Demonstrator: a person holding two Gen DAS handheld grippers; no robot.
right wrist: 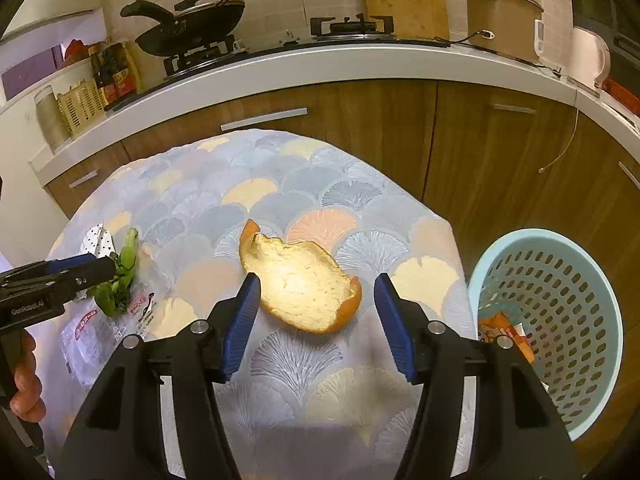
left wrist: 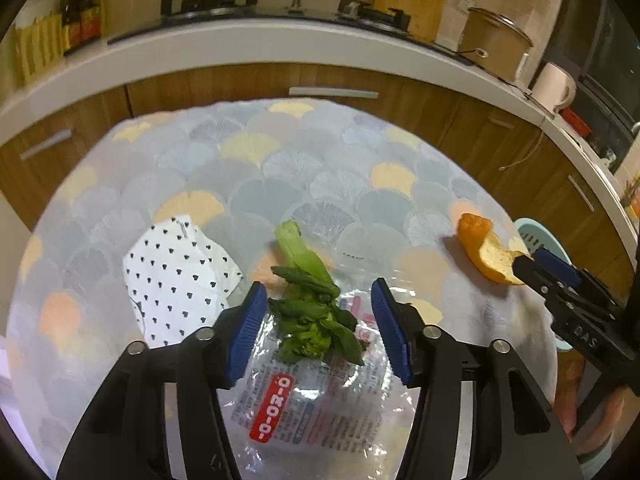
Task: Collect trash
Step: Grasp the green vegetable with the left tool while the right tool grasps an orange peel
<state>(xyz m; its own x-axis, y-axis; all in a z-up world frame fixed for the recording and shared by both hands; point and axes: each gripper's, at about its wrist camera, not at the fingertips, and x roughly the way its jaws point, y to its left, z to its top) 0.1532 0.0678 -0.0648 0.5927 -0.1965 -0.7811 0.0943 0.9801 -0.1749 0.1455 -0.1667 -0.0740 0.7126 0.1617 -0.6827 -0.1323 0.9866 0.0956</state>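
A green vegetable scrap (left wrist: pixel 312 304) lies on a clear plastic wrapper with a red label (left wrist: pixel 312 400). My left gripper (left wrist: pixel 318 286) is open, its blue pads on either side of the scrap and apart from it. A white paper with black hearts (left wrist: pixel 176 276) lies to the left. An orange peel (right wrist: pixel 300 284), pale side up, rests on the tablecloth between the pads of my right gripper (right wrist: pixel 316 280), which is open; the left pad is close to the peel's edge. In the left wrist view the right gripper (left wrist: pixel 536 264) shows at the peel (left wrist: pixel 486 254).
The round table has a fan-patterned cloth (right wrist: pixel 312 364). A light blue perforated basket (right wrist: pixel 560 320) stands on the floor to its right, holding an orange wrapper (right wrist: pixel 504 332). Wooden cabinets (right wrist: pixel 380 128) under a white counter with a stove and pots curve behind.
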